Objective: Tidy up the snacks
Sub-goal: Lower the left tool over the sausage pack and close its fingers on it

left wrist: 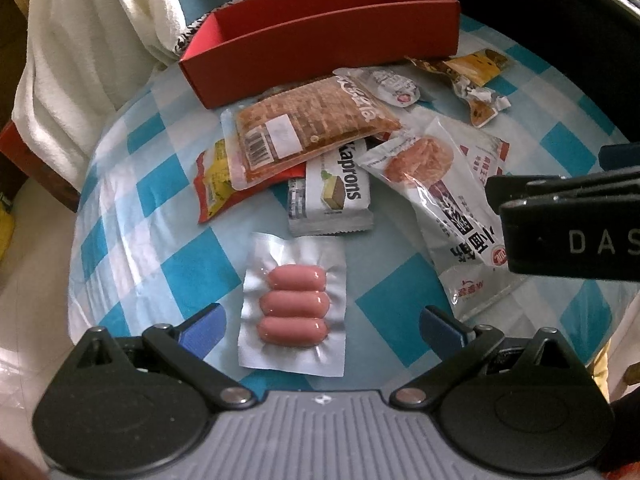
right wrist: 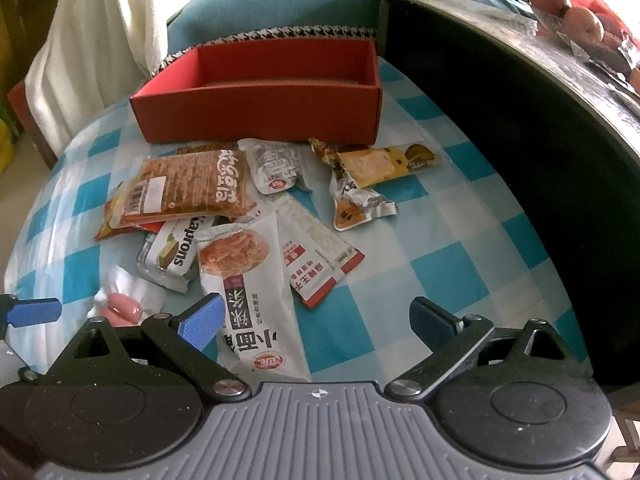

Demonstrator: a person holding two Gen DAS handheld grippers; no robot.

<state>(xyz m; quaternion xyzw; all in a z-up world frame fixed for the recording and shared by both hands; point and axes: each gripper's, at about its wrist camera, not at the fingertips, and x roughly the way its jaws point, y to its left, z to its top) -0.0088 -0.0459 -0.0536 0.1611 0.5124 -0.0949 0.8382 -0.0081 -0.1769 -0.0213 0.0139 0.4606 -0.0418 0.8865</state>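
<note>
Red box [right wrist: 256,114]: cardboard, open on top, at the far side of the table, nothing inside as far as seen.
Done: nothing packed yet, by the look of it.
Left: every snack, all out on the blue and white checked cloth [left wrist: 168,264].
Sausage pack [left wrist: 294,304]: clear wrap, three pink sausages, flat on the cloth, alone, closest to the left gripper [left wrist: 322,324].
Left gripper: spread wide, holding nothing, blue pads on either side of the sausage pack, not touching it.
Right gripper [right wrist: 318,322]: spread wide too, holding nothing, low over the white noodle bag [right wrist: 248,288].
Pile: brown snack bag [left wrist: 308,124] on top, leaning over the Kaprons wafer pack [left wrist: 332,192] and a red and yellow pack [left wrist: 214,184].
More snacks: small white packet [right wrist: 274,170], yellow wrapper [right wrist: 384,164] and a crinkly silver wrapper [right wrist: 356,204] near the box, red and white packet [right wrist: 316,264] partly under the noodle bag.
Next, likely: sausage pack first, since nothing sits on it.
In the way: the pile, right between the sausage pack and the box, so a lift up and over.
Tricky: thin flat packs, hard to pinch off the cloth; stacked bags may slide.
Around: white towel [left wrist: 84,40] hanging at the left, teal cushion [right wrist: 280,0] behind the box, dark table edge [right wrist: 520,92] at the right, fruit [right wrist: 576,12] on top of it.
</note>
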